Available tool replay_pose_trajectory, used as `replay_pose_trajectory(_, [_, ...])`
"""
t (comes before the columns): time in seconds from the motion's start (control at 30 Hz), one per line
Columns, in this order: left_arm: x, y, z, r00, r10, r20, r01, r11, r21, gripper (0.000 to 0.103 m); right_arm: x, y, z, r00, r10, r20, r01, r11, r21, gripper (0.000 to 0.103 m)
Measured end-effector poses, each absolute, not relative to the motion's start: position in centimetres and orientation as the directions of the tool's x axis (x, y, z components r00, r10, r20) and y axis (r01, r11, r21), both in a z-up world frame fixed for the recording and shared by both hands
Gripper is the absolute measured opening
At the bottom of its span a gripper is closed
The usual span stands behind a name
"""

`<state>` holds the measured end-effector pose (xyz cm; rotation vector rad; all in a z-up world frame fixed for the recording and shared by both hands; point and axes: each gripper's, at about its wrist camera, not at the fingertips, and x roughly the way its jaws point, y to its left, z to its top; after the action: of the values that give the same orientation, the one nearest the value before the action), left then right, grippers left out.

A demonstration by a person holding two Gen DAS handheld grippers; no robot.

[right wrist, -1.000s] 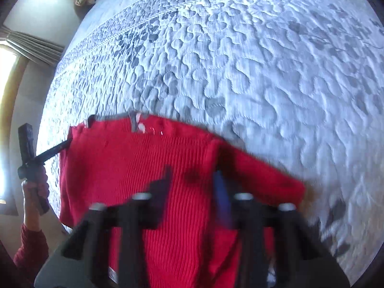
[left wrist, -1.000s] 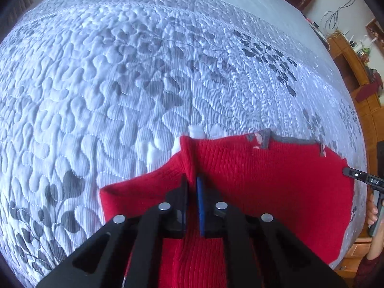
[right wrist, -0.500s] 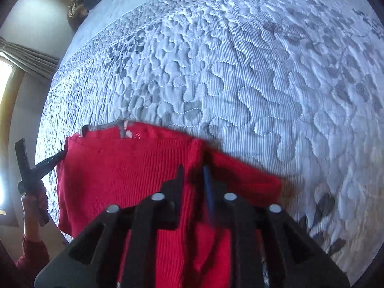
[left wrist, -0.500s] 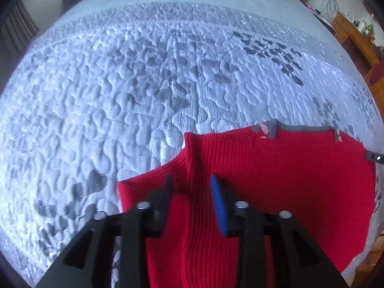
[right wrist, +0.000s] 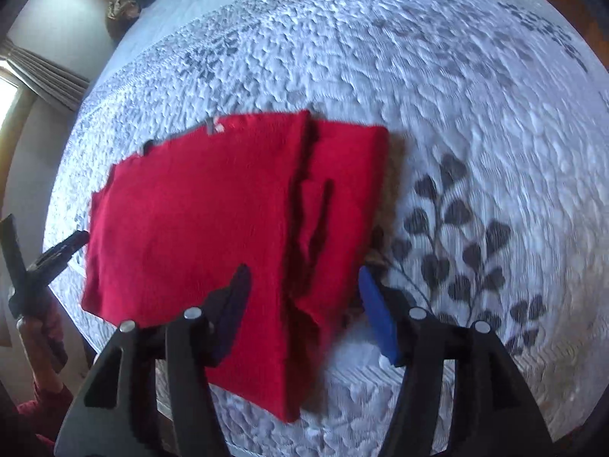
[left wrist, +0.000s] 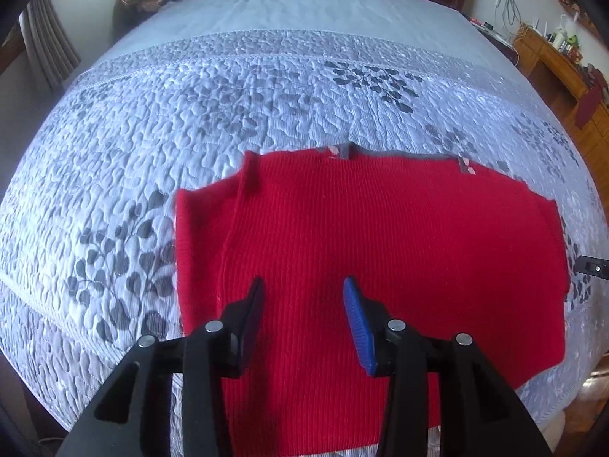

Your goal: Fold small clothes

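A red knitted garment (left wrist: 399, 251) lies flat on the bed's quilted grey-and-white bedspread (left wrist: 190, 122), near the bed's near edge, its sides turned in so that it forms a rough rectangle with a grey trimmed edge on the far side. In the left wrist view the left gripper (left wrist: 304, 301) hangs above the cloth with its jaws apart and opening, nothing pinched between them; the red knit shows through the gap below. In the right wrist view the right gripper (right wrist: 304, 289) is likewise over the garment's folded right side, jaws apart and opening, free of the fabric, though this view is blurred. A folded flap with dark creases runs down that side. At the left edge of the same view a hand (right wrist: 36, 327) in a red sleeve grips the other tool's handle
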<state>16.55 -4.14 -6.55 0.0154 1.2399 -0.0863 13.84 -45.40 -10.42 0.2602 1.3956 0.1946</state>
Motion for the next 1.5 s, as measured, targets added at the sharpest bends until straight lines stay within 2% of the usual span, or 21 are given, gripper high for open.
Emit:
replay_pose_trajectory(0.03, [16.3, -4.3, -6.5, 0.323, -0.054, -0.945, 0.075, 0.997, -0.031, 0.046, 13.6, -45.3, -10.6, 0.162, 0.285, -0.945, 0.019, 0.956, 0.292, 0.059])
replay_pose_trajectory(0.1, [15.7, -4.5, -6.5, 0.326, -0.054, -0.944, 0.080, 0.996, -0.029, 0.050, 13.1, -45.0, -11.2, 0.153, 0.287, -0.946, 0.029, 0.955, 0.294, 0.067])
replay_pose_trajectory(0.3, [15.1, -4.9, -7.1, 0.326, -0.042, -0.944, 0.101, 0.995, -0.010, 0.054, 13.3, -44.3, -12.7, 0.139, 0.290, -0.947, 0.048, 0.953, 0.299, 0.072])
replay_pose_trajectory(0.73, [17.1, -4.0, -10.8, 0.273, -0.037, -0.961, 0.098, 0.995, -0.010, 0.056, 14.1, -44.0, -14.5, 0.110, 0.295, -0.949, 0.062, 0.951, 0.303, 0.074])
replay_pose_trajectory(1.07, [17.7, -2.8, -13.0, 0.235, -0.122, -0.964, 0.117, 0.988, -0.097, 0.062, 14.4, -43.0, -16.1, 0.101, 0.248, -0.964, 0.030, 0.967, 0.252, 0.076])
replay_pose_trajectory(1.23, [17.5, -2.8, -13.1, 0.249, -0.122, -0.961, 0.133, 0.987, -0.091, 0.063, 13.7, -43.4, -15.6, 0.115, 0.273, -0.955, 0.051, 0.959, 0.280, 0.073])
replay_pose_trajectory(1.43, [17.5, -2.8, -13.0, 0.243, -0.126, -0.962, 0.129, 0.987, -0.097, 0.063, 12.8, -44.2, -15.4, 0.110, 0.326, -0.939, 0.087, 0.938, 0.336, 0.064])
replay_pose_trajectory(1.5, [17.5, -2.8, -13.1, 0.240, -0.126, -0.963, 0.131, 0.987, -0.096, 0.064, 12.9, -44.3, -15.5, 0.110, 0.326, -0.939, 0.097, 0.936, 0.337, 0.057])
